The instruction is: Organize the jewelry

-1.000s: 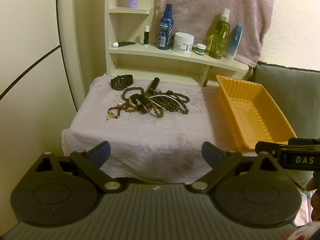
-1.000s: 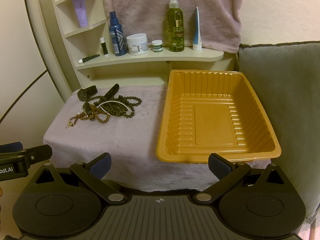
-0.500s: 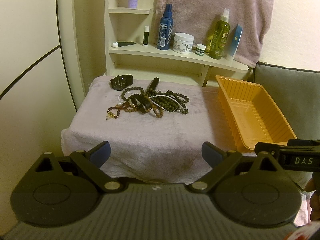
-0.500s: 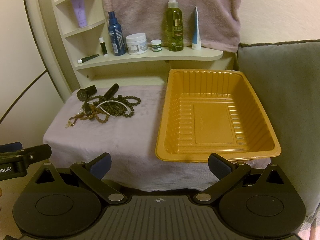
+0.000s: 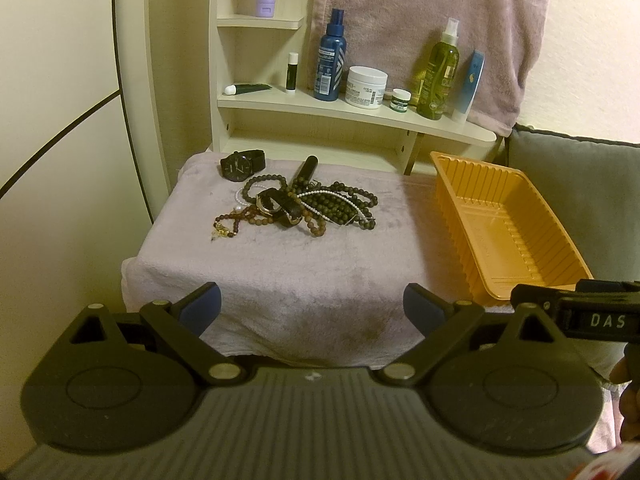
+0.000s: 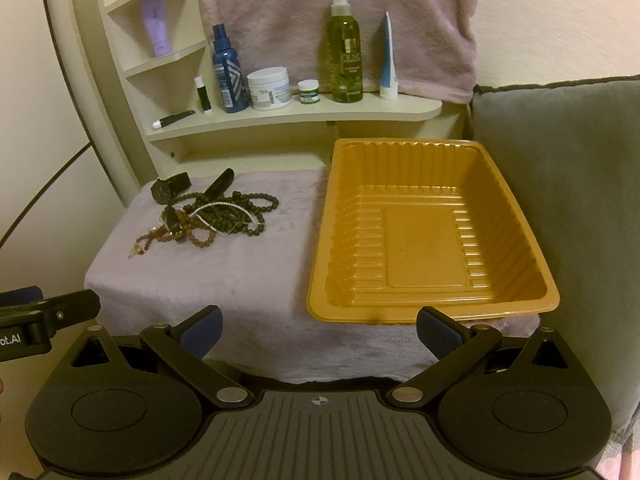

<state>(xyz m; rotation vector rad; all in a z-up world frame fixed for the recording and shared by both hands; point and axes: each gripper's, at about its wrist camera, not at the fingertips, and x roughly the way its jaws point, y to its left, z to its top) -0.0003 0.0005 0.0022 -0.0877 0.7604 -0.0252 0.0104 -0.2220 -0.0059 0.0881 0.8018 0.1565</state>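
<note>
Jewelry [image 5: 298, 202] lies tangled on the towel-covered desk [image 5: 280, 280], left of the empty orange tray [image 5: 508, 232]; the left gripper [image 5: 312, 308] hangs before the desk edge, jaws wide apart. From the right wrist, the right gripper [image 6: 320, 326] faces the tray, jaws likewise spread, holding nothing.
</note>
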